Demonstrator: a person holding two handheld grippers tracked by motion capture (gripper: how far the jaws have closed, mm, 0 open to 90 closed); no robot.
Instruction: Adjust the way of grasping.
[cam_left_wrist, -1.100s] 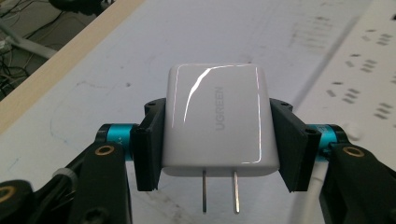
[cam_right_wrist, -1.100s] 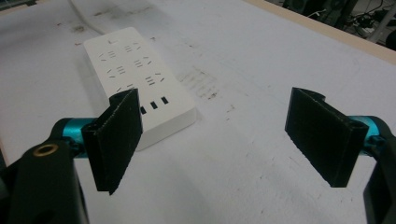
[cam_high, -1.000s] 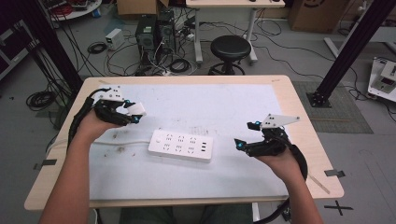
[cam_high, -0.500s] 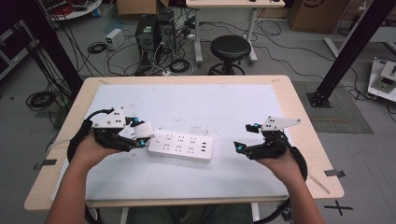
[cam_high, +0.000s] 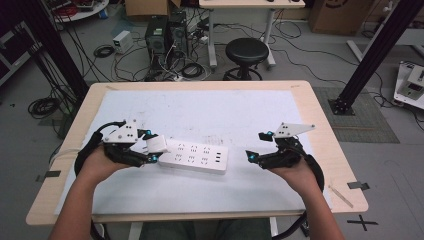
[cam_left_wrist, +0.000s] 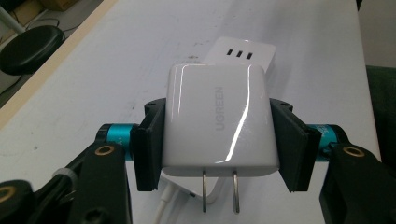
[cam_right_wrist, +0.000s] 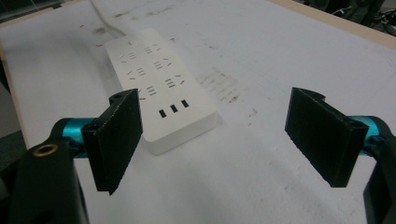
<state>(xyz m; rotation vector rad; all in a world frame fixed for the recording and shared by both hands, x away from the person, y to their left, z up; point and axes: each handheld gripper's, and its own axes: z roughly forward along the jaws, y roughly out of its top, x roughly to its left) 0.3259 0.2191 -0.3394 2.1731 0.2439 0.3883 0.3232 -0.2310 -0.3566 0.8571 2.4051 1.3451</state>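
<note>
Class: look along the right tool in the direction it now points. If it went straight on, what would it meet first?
Most likely the near end of the white power strip, which lies ahead between the open right tool and the left tool; depth is hard to judge.

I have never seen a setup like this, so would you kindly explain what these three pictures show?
A person sits at a table and holds a hand-operated gripper in each hand. One picture comes from a fixed camera overhead; the other two come from cameras riding on each gripper, looking along its two black jaws. A white power strip lies on the table. The left gripper is clamped on a white charger, its two metal prongs pointing toward the camera, right at the strip's end. The right gripper is open and holds nothing, with the strip just ahead of it.
</note>
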